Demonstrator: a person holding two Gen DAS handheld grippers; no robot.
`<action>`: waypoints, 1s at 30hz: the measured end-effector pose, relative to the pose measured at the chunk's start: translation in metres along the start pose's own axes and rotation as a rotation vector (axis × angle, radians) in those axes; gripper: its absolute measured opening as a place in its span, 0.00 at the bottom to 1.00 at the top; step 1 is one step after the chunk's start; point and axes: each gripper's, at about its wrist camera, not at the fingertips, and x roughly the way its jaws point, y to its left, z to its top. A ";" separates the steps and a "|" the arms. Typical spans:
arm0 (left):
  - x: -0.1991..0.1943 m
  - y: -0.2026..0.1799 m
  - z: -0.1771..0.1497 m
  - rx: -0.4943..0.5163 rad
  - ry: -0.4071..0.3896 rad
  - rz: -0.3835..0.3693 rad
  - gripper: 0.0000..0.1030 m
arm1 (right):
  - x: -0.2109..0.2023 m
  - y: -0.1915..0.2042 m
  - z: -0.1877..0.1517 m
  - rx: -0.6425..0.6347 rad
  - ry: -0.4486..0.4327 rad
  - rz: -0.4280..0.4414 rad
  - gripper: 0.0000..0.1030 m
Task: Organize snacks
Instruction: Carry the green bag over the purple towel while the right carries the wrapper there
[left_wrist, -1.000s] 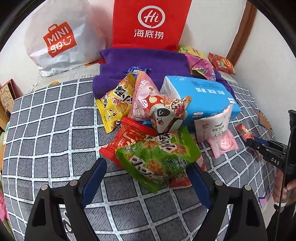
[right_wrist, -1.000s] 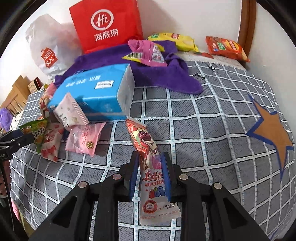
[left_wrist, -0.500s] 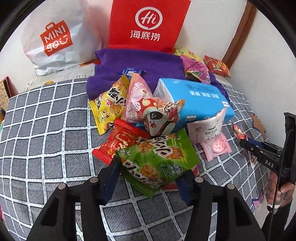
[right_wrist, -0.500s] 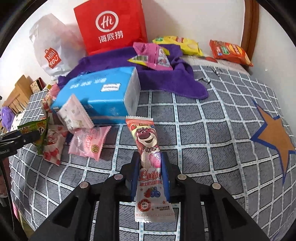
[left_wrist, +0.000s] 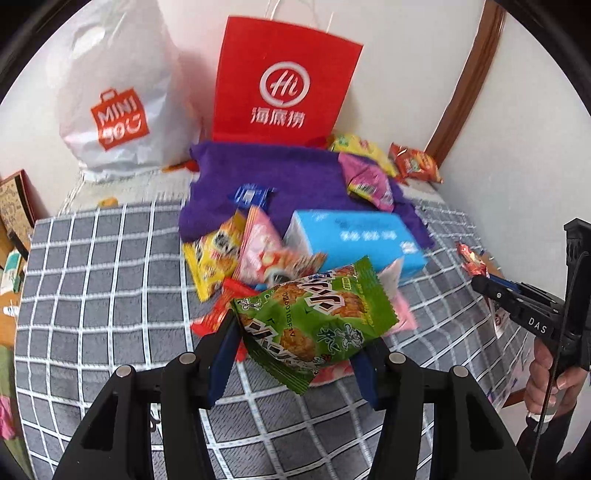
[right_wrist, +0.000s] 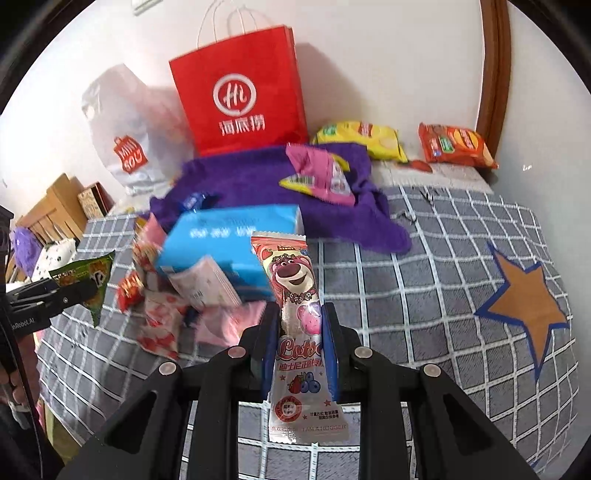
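My left gripper (left_wrist: 295, 354) is shut on a green snack bag (left_wrist: 314, 317) and holds it lifted above the snack pile; the bag also shows in the right wrist view (right_wrist: 90, 278). My right gripper (right_wrist: 298, 343) is shut on a long pink Lotso bear snack pack (right_wrist: 295, 314), held upright above the checked cover. Under the green bag lie a yellow bag (left_wrist: 216, 258), a pink bag (left_wrist: 260, 247) and a red bag (left_wrist: 218, 314). A blue tissue pack (left_wrist: 354, 240) lies behind them.
A red paper bag (left_wrist: 280, 85) and a white Miniso bag (left_wrist: 118, 96) stand at the wall. A purple towel (left_wrist: 280, 177) holds a magenta snack (right_wrist: 325, 175). Yellow (right_wrist: 362, 138) and orange (right_wrist: 456, 146) bags lie at the back right. Grey checked cover (right_wrist: 443, 277).
My left gripper closed on the green bag and lifted it off the pile. My right gripper raised the Lotso pack, which now stands more upright.
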 end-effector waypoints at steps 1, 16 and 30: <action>-0.002 -0.002 0.004 0.002 -0.006 -0.003 0.52 | -0.002 0.001 0.004 -0.002 -0.003 0.004 0.22; -0.004 -0.016 0.074 0.002 -0.040 0.010 0.52 | 0.000 0.022 0.075 -0.024 -0.044 0.033 0.22; 0.016 -0.011 0.128 0.003 -0.059 0.022 0.52 | 0.031 0.033 0.141 -0.051 -0.059 0.038 0.22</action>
